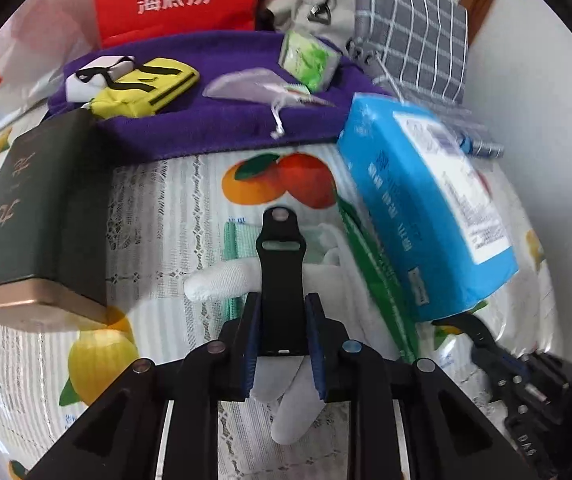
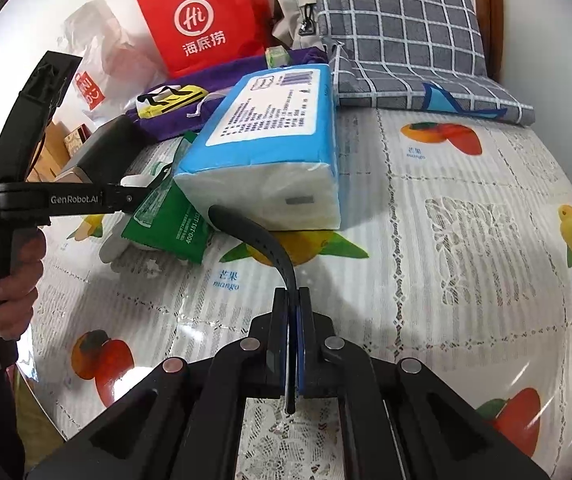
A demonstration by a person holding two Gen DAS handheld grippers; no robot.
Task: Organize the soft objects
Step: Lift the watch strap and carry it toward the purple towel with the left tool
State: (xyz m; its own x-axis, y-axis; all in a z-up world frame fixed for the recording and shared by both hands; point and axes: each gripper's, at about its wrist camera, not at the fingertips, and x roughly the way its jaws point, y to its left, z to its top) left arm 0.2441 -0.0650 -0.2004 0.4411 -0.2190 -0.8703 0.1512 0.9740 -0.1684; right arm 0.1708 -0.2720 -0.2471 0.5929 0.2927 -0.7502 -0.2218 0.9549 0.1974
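Your left gripper (image 1: 282, 344) and right gripper (image 2: 292, 344) each clamp a black strap (image 1: 280, 276); tissue pack (image 2: 270, 160), white glove (image 1: 222, 280) and pouches remain unsorted.

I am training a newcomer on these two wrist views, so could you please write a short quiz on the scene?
1. True or false: the right tongs stand wide open.
2. What do the left tongs clamp? A. black rubber watch strap B. blue tissue pack C. dark green box
3. On which cloth does the yellow pouch lie?

Key: 1 false, shut on a black strap; 2 A; 3 the purple cloth.
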